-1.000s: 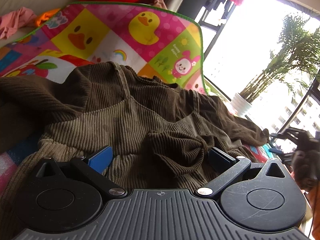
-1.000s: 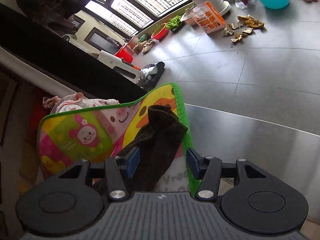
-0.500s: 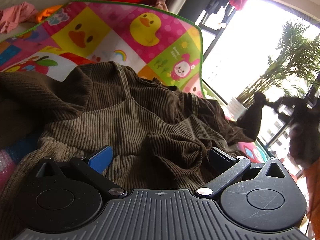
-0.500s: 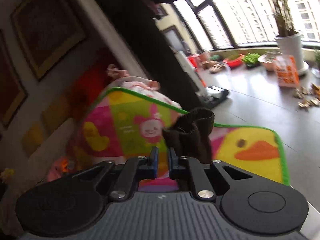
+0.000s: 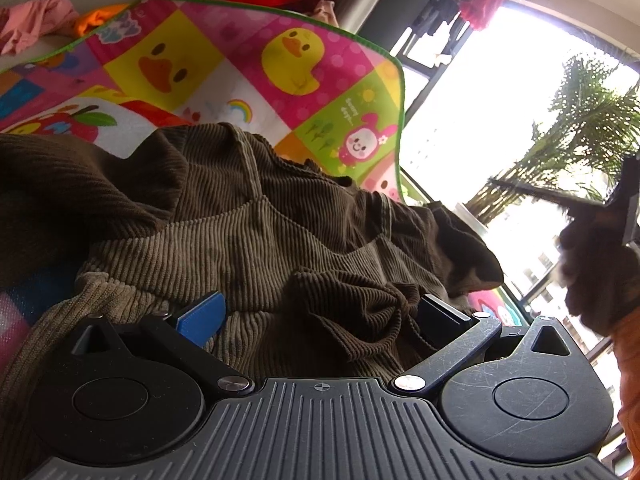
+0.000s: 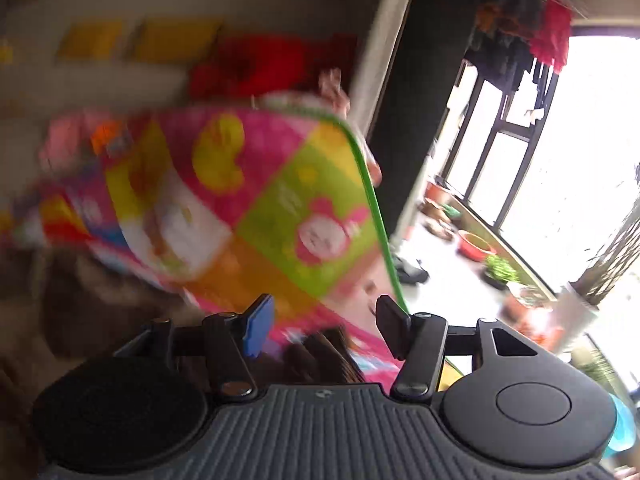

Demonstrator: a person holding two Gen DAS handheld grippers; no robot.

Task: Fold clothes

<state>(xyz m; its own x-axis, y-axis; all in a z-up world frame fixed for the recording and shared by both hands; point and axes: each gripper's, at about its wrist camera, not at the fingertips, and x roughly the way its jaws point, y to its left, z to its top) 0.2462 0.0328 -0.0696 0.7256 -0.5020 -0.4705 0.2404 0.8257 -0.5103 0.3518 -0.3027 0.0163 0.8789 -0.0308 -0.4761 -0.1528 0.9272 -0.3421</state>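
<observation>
- Down at 6 o'clock of the left wrist view, see the left gripper [image 5: 320, 314] spread wide around a bunched knot of cloth, with no sign of either pad pressing on it.
- Above that, find the brown corduroy garment [image 5: 240, 220] heaped on the colourful play mat [image 5: 280, 92], filling the frame from 9 o'clock across to 3 o'clock.
- Looks soft, limp and fairly thick: likely to sag and drag rather than hold any shape, and ribbed enough not to slip from a pinch.
- Best taken at a firm edge, judging by the folds: the ribbed band [image 5: 100, 292] at 8 o'clock or the sleeve end, not the loose middle.
- Runs lengthwise roughly 9 to 3 o'clock, with the dark sleeve end [image 5: 468, 248] pointing toward 3 o'clock; cannot tell where the neck sits.
- Over in the blurred right wrist view, see the right gripper [image 6: 320, 328] with jaws opening, pads apart and a scrap of brown cloth [image 6: 320, 356] low between them at 6 o'clock, not pinched.
</observation>
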